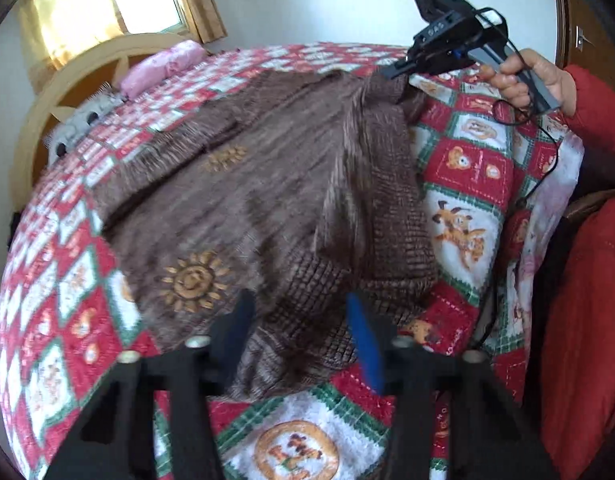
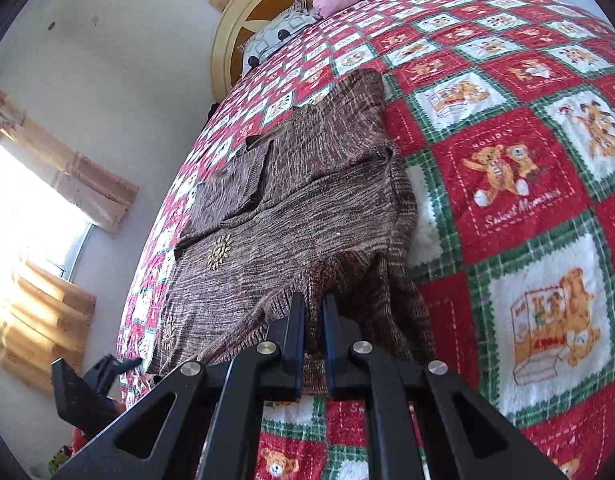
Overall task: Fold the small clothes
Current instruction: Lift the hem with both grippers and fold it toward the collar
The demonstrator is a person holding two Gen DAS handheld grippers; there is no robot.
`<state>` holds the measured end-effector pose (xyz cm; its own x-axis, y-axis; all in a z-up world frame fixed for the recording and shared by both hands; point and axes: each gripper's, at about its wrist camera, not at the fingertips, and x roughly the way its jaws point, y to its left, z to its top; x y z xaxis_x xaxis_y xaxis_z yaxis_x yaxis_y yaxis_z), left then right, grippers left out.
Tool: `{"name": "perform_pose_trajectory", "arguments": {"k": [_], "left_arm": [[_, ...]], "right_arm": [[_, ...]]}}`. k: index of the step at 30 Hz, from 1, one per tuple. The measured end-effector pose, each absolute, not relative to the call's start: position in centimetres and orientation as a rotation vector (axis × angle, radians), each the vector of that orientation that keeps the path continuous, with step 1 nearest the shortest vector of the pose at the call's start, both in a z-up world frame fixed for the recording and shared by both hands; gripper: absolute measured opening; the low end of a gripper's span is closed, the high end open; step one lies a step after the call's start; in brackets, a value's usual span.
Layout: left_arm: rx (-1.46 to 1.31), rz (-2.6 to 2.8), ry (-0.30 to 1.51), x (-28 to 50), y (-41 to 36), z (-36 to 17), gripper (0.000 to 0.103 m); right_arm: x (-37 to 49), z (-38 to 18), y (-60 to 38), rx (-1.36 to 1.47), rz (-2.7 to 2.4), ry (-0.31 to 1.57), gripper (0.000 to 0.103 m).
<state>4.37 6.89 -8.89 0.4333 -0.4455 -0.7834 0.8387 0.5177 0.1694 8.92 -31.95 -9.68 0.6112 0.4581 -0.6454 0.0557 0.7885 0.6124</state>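
A brown knit sweater [image 1: 267, 184] with tan sun motifs lies spread on the bed; it also shows in the right wrist view [image 2: 299, 208]. My left gripper [image 1: 303, 320] is open, its jaws on either side of the sweater's ribbed hem, not pinching it. My right gripper [image 2: 314, 312] is shut on a fold of the sweater's edge and holds it lifted. In the left wrist view the right gripper [image 1: 399, 70] holds the far corner of the sweater raised. The left gripper [image 2: 119, 364] shows small at the lower left of the right wrist view.
A red, green and white teddy-bear quilt [image 2: 527, 184] covers the bed. A pink pillow [image 1: 163, 66] and a grey patterned pillow [image 1: 83, 120] lie by the wooden headboard [image 2: 243, 20]. Curtained windows [image 1: 119, 0] are behind. A red sleeve [image 1: 595, 104] is at the right.
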Motion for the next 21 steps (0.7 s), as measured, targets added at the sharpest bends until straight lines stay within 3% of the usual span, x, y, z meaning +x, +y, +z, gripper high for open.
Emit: {"name": "perform_pose_trajectory", "arguments": {"k": [2,4,14,21], "left_arm": [[0.6,-0.862,0.773,4.6,6.8,-9.6,0.024],[0.573,-0.873,0.768,4.3,6.8,-9.7,0.018],[0.262,-0.865,0.686,5.3,9.1,-5.3,0.012],[0.001,-0.738,0.699,13.3,10.1,-3.8,0.012]], "right_arm": [[8.7,-9.6,-32.0,0.636,0.251,0.892,0.008],[8.6,-9.6,-31.9,0.622,0.245,0.896,0.008],[8.7,-8.9,-32.4,0.673,0.27,0.883,0.008],[13.0,-8.1,-34.2,0.755,0.261,0.898,0.008]]}}
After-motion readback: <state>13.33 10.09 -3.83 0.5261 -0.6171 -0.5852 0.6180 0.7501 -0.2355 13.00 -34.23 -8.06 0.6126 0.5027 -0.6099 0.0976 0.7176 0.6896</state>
